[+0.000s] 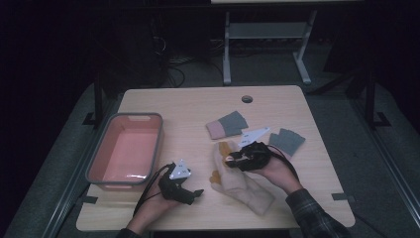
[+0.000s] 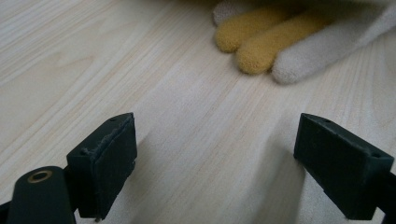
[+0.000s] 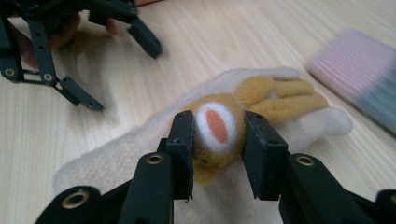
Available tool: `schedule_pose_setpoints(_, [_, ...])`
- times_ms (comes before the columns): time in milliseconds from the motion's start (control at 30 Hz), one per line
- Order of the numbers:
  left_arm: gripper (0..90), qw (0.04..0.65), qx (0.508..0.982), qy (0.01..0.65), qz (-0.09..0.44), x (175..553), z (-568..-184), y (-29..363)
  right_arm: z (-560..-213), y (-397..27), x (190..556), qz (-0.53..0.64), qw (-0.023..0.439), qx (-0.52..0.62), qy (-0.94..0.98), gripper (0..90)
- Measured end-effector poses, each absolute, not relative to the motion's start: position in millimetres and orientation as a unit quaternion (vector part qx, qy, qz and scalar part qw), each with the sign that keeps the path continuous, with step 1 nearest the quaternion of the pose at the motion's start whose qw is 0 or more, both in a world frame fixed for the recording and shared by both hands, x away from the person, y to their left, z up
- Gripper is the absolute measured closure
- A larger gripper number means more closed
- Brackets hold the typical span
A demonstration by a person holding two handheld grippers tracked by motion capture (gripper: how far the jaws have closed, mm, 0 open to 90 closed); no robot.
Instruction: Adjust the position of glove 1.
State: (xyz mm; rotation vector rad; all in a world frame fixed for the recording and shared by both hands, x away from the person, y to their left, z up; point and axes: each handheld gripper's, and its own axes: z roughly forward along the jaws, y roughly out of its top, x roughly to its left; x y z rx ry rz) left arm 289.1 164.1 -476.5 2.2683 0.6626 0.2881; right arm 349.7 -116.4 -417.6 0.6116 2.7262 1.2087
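While plush glove (image 3: pixel 261 135) lies on table (image 1: pixel 198 106), right hand-held gripper (image 3: pixel 217 128) pinches its mustard patch between jaws.

each hand-held gripper is black, built of thin linked bars with brass-coloured rivets at the joints and blocky, matte jaw pads pierced by small screw holes. the left hand-held gripper (image 1: pixel 190 195) carries a pale grey three-cornered plate with small dark marks, and a black cable loops from it. the right hand-held gripper (image 1: pixel 232 159) bears a similar plate. the right sleeve (image 1: pixel 317 218) is dark plaid.
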Motion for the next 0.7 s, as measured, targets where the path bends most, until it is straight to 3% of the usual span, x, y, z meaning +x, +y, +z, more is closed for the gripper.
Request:
schedule_pose_setpoints(133, [12.5,0.372,0.885,0.258,0.113,289.1,-476.6,164.0,-424.0,-91.3,355.5,0.39,0.045,0.177,0.902,62.3])
schedule_pose_setpoints(200, [12.5,0.372,0.885,0.259,0.112,289.1,-476.6,164.0,-429.1,-83.0,355.9,0.381,0.047,0.182,0.905,56.2])
schedule_pose_setpoints(233, [12.5,0.372,0.884,0.259,0.112,289.1,-476.6,164.0,-431.4,-78.5,353.1,0.378,0.055,0.202,0.902,48.5])
schedule_pose_setpoints(267, [12.5,0.372,0.884,0.259,0.112,289.1,-476.6,164.0,-431.2,-77.5,350.6,0.38,0.058,0.209,0.899,48.0])
schedule_pose_setpoints(367, [12.5,0.374,0.883,0.261,0.112,288.8,-476.8,163.7,-428.8,-76.3,344.0,0.381,0.073,0.22,0.895,55.5])
schedule_pose_setpoints(400, [12.5,0.374,0.883,0.261,0.112,288.8,-476.8,163.7,-425.9,-75.0,336.1,0.382,0.064,0.214,0.897,61.9])
schedule_pose_setpoints(700, [12.5,0.373,0.883,0.263,0.113,288.4,-476.7,163.7,-428.0,-68.4,304.4,0.355,0.042,0.212,0.909,56.9])
